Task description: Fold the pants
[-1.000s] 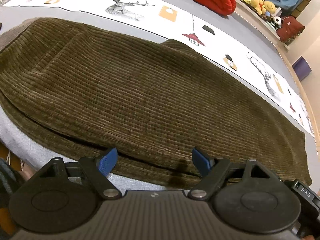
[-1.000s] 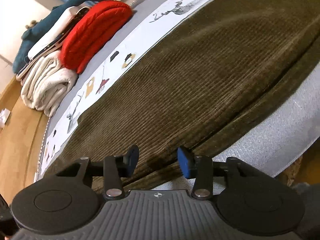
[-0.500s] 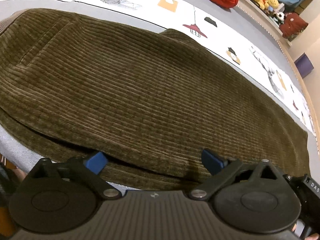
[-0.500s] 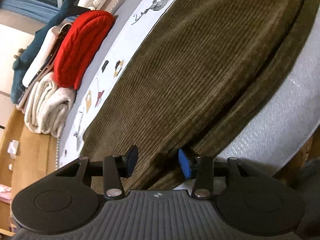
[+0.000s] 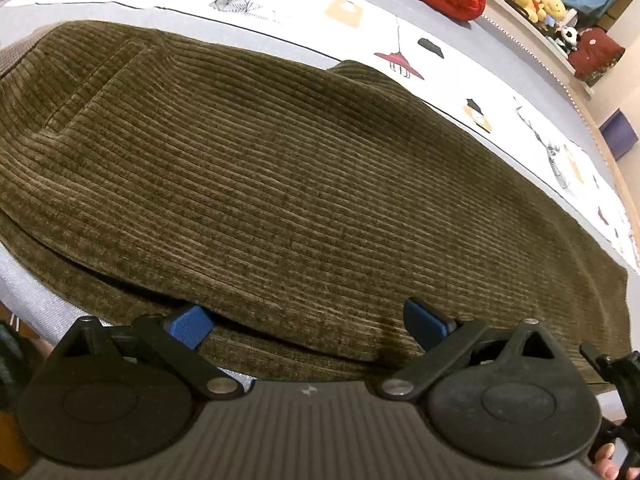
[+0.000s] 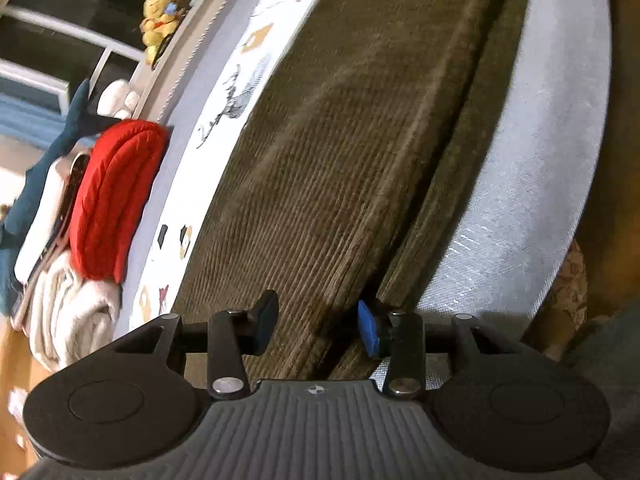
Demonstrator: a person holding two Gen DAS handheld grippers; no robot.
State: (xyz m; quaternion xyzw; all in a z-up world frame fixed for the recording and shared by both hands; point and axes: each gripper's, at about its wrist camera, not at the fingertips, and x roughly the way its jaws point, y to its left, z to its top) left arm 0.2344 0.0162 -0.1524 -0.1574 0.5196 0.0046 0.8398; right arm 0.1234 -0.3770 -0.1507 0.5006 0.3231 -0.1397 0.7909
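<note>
The brown pants (image 5: pixel 300 184) lie flat on the bed (image 5: pixel 472 60). The left gripper (image 5: pixel 306 326) is wide open at their near edge. The right gripper (image 6: pixel 318 326) is half open over the edge, holding nothing.

We lose the pants (image 5: pixel 280 184) at both ends in the left wrist view: the waist runs off the left edge, and the hem slips behind the left gripper (image 5: pixel 308 322) body at the lower right. Its left blue pad sits half tucked under the upper layer's fold. Over on the right wrist view, everything smears with motion blur, so the bed (image 6: pixel 520 184) cover's prints are unreadable. The red bundle (image 6: pixel 112 196) and stacked laundry (image 6: pixel 64 300) blur together; the shelf toys (image 6: pixel 158 20) are too small to identify.
</note>
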